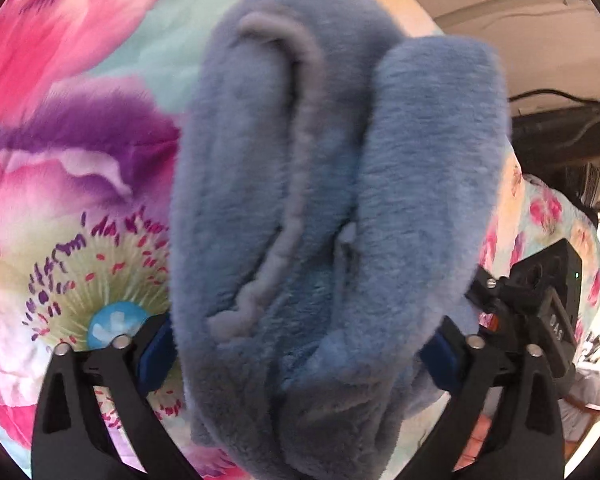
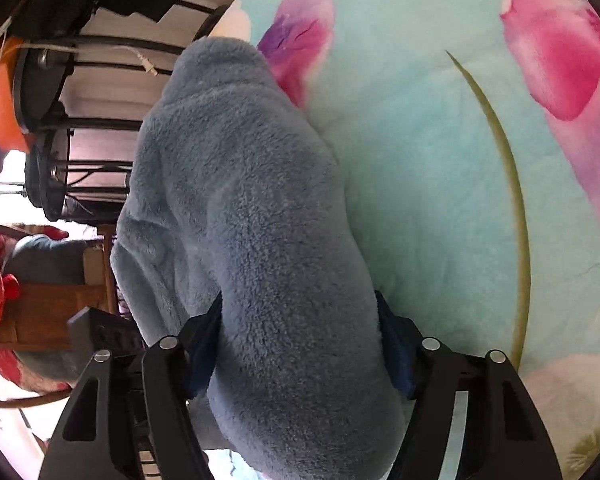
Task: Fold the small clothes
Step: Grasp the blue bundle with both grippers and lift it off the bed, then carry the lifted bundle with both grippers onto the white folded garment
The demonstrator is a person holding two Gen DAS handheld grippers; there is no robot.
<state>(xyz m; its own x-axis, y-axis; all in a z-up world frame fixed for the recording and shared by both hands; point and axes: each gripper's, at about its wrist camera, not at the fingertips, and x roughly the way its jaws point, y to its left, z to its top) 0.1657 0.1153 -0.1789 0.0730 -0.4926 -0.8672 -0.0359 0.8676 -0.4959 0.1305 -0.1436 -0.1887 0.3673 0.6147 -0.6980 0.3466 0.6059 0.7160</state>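
Observation:
A thick blue fleece garment (image 1: pixel 340 160) hangs bunched in folds over a floral bedspread (image 1: pixel 80 160), with a paler hem ridge curling down its front. My left gripper (image 1: pixel 300 344) has both blue pads pressed against the sides of the bundle. In the right wrist view the same fleece (image 2: pixel 240 180) fills the gap of my right gripper (image 2: pixel 300 344), whose pads squeeze it from both sides. The garment's lower end hides behind the fingers. The black body of the right gripper (image 1: pixel 540 300) shows close beside the bundle in the left wrist view.
The bedspread (image 2: pixel 440 160) is pale turquoise with big pink and purple flowers. Beyond the bed's edge stand a black metal rack (image 2: pixel 80 120), an orange object (image 2: pixel 0 112) and a wooden piece of furniture (image 2: pixel 48 312). A dark cable (image 1: pixel 560 100) runs along the wall.

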